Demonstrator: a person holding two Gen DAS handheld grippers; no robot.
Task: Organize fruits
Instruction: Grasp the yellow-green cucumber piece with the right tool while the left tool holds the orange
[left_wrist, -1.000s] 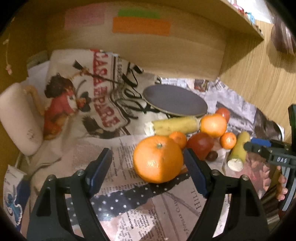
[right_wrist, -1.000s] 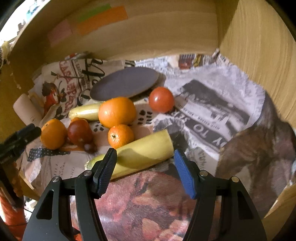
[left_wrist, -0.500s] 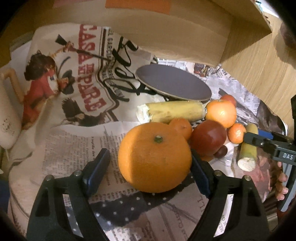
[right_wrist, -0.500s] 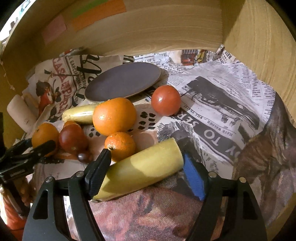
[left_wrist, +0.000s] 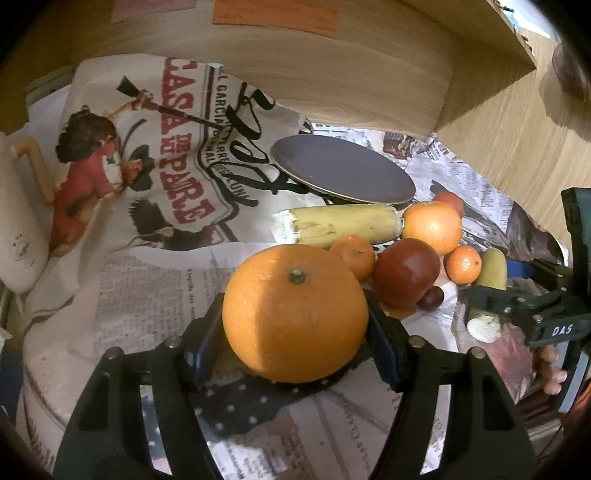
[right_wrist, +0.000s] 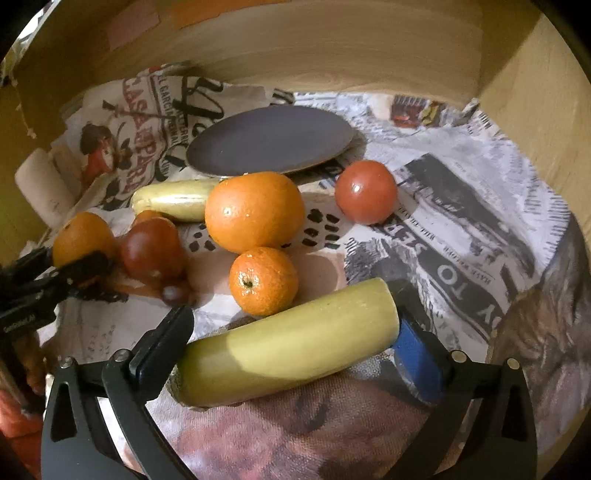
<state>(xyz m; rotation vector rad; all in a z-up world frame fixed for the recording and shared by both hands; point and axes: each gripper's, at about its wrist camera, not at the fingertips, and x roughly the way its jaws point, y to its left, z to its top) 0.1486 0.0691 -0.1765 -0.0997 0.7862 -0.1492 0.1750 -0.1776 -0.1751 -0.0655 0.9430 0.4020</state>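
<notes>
Left gripper (left_wrist: 293, 332): the jaws are closing, and both pads press on the flanks of a large orange (left_wrist: 295, 312), stem end up. The orange sits on the newspaper-print cloth (left_wrist: 155, 288) at the 6 o'clock part of the left wrist view.

Right gripper (right_wrist: 291, 339): the jaws are opening and stand spread wide. A banana piece (right_wrist: 291, 343) lies crosswise between them on the cloth. The left pad stands just beside its near end; the blue right pad is at its far end, and contact there cannot be confirmed.

Remaining fruit, right wrist view:
- A mandarin (right_wrist: 264, 280) lies at 12 o'clock of the banana piece, touching or just beside it.
- A second large orange (right_wrist: 255, 212) lies beyond the mandarin.
- A red tomato (right_wrist: 365, 192) stands apart at 1 o'clock.
- A dark red fruit (right_wrist: 151, 249) lies at 10 o'clock, just beside the left gripper's orange.
- A second banana piece (right_wrist: 173, 201) lies at 11 o'clock, in front of a dark round plate (right_wrist: 269, 144).

The plate is bare and rests on the cloth against a wooden back wall (right_wrist: 332, 48).
</notes>
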